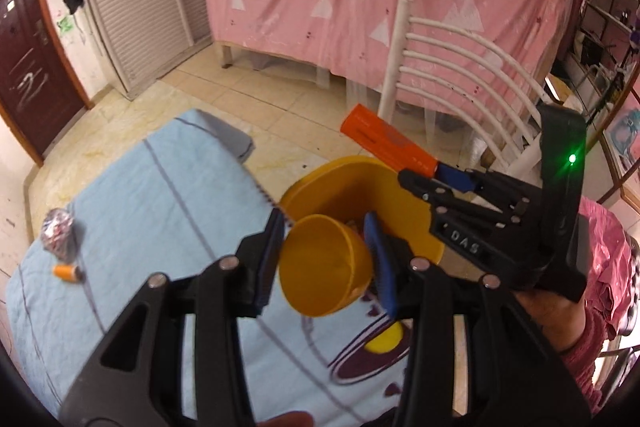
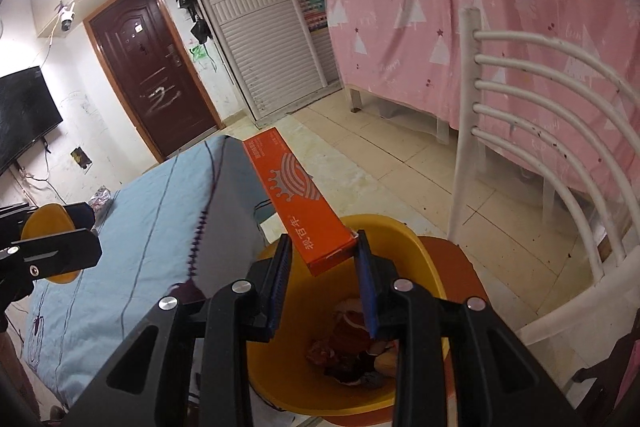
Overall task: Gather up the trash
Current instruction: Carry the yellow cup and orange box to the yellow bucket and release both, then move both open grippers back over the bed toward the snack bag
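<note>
The right claw (image 2: 322, 261) grips an orange carton (image 2: 298, 203) by its end over the yellow bin (image 2: 420, 247), so it could tip onto the floor beside the white chair (image 2: 532, 131), while the left claw (image 1: 326, 247) pinches a yellow cup (image 1: 320, 267) above the bin, with a foil wrapper (image 1: 58, 235) well apart on the blue bedsheet (image 1: 160, 195).

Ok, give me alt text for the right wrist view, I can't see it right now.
The right gripper grips one end of an orange box above a yellow bin that already has trash in its bottom. The bin sits on a white chair, beside a light blue cloth.
</note>
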The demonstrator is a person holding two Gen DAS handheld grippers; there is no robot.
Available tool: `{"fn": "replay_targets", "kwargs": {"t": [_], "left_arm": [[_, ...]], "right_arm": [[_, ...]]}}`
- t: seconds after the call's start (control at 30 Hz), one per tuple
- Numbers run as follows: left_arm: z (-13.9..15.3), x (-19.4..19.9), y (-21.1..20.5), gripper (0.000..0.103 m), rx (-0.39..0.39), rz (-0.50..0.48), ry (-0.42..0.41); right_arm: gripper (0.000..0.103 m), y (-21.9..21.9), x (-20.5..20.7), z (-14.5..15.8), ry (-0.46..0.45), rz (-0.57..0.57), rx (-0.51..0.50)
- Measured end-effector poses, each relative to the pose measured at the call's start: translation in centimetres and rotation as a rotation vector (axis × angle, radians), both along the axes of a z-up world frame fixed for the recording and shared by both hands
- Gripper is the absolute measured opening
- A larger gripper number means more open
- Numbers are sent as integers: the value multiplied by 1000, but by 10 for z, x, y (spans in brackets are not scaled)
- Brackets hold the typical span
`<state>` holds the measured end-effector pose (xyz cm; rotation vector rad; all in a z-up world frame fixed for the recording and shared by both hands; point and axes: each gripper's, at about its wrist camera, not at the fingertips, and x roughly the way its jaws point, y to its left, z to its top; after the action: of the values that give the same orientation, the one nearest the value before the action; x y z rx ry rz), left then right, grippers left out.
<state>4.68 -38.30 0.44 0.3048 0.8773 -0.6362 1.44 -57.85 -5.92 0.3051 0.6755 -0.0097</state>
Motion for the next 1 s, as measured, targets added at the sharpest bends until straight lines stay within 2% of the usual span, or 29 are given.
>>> {"fn": "replay_targets", "kwargs": {"t": [0.23, 0.5, 0.53, 0.57, 0.63, 0.77, 1.0], "left_arm": [[-19, 8, -32, 40, 34, -15, 44], [-36, 12, -56, 42, 68, -24, 63], [-37, 14, -57, 53, 71, -20, 66], [-37, 15, -58, 60, 70, -15, 66], [-38, 16, -58, 61, 71, -11, 65], [-38, 17, -54, 61, 69, 1, 64], [-24, 23, -31, 61, 23, 30, 60]], "right_arm": [[25, -22, -1, -20, 17, -15, 30], [25, -25, 10, -33, 45, 4, 46], [26, -25, 11, -34, 50, 7, 46], [26, -24, 12, -36, 57, 8, 45], [27, -24, 14, -39, 67, 8, 45], [42, -24, 15, -38, 74, 3, 51], [43, -10, 19, -21, 62, 15, 16]]}}
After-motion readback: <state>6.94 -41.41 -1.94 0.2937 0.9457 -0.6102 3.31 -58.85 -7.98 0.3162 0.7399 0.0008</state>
